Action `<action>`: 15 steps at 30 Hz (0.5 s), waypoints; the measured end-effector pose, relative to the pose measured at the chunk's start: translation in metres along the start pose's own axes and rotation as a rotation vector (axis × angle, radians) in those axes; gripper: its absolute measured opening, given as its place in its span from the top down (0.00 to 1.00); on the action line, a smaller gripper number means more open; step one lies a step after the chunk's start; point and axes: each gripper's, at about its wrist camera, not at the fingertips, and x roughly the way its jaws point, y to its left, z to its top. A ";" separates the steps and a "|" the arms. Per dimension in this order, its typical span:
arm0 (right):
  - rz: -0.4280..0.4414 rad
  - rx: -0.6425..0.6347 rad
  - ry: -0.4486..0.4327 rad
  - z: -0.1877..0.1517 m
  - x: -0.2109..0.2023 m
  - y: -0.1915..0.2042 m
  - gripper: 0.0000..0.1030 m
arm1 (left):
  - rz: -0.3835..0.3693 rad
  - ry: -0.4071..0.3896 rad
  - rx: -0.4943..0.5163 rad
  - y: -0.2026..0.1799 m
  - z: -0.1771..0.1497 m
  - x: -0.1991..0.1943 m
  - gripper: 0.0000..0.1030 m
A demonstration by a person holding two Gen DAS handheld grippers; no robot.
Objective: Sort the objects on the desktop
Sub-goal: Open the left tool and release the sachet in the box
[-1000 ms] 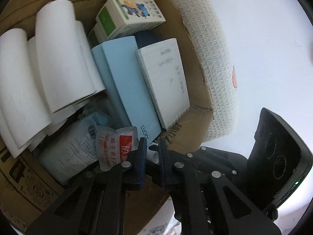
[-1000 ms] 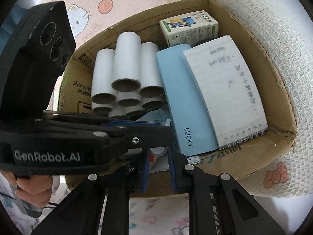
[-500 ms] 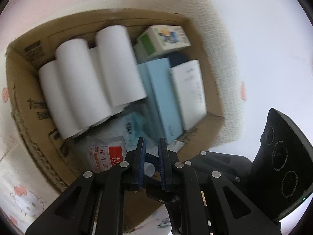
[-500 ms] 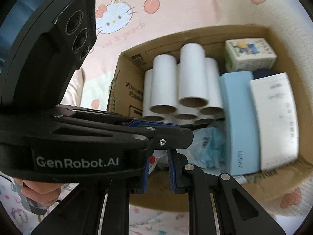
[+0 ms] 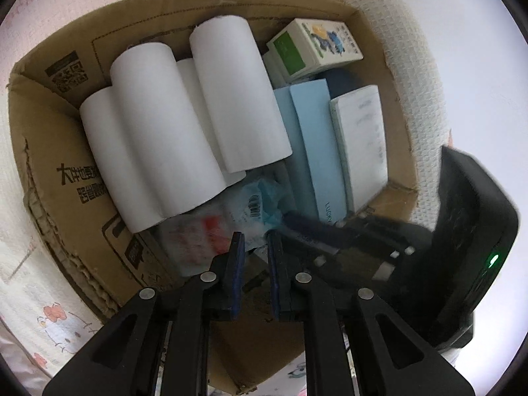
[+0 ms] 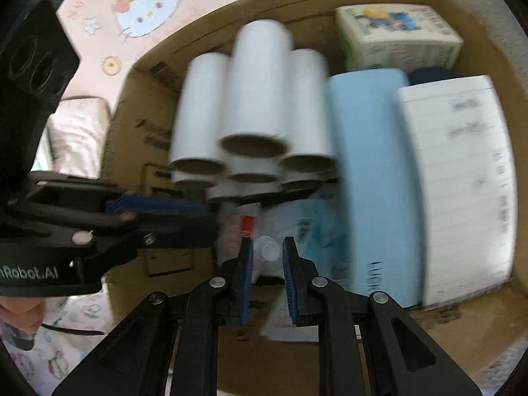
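Inside one open cardboard box [image 5: 66, 178], as the left wrist view has it, we list:

- White paper rolls [image 5: 165, 125], stacked toward 10 o'clock. We count four from above. The right wrist view shows at least six open ends, but blur prevents a firm total.
- One green-and-white carton [image 5: 313, 49], at 1 o'clock against the far wall.
- One light blue box [image 5: 316, 151], lying lengthwise just beside the rolls at 2 o'clock.
- One white lined notebook [image 5: 363, 145], touching the blue box on its 3 o'clock side.
- One red-and-white packet [image 5: 198, 237] and one pale blue plastic bag [image 5: 264, 204], both blurred, at 6 o'clock below the rolls.

Grippers, two:

- Left gripper [image 5: 255, 244]: its jaws have just been opening. They now stand apart with nothing gripped between them, and the packets show through the gap.
- Right gripper [image 6: 267, 247]: clenched on one small clear-capped bottle [image 6: 265, 250], held over the box's near end above the packets.

Surroundings: one cartoon-cat printed cloth [image 6: 145, 6] lies under the box. One white waffle-weave cloth [image 5: 422, 66] lies along its 3 o'clock edge.
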 end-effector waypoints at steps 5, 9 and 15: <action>-0.014 0.061 -0.036 0.001 -0.017 -0.014 0.85 | 0.049 0.046 0.062 -0.005 0.001 0.005 0.81; -0.026 0.099 -0.061 -0.005 -0.031 -0.018 0.85 | 0.167 0.081 0.184 -0.020 -0.001 0.010 0.74; -0.136 0.173 -0.113 -0.012 -0.054 -0.022 0.85 | 0.241 0.178 0.303 -0.034 -0.005 0.035 0.67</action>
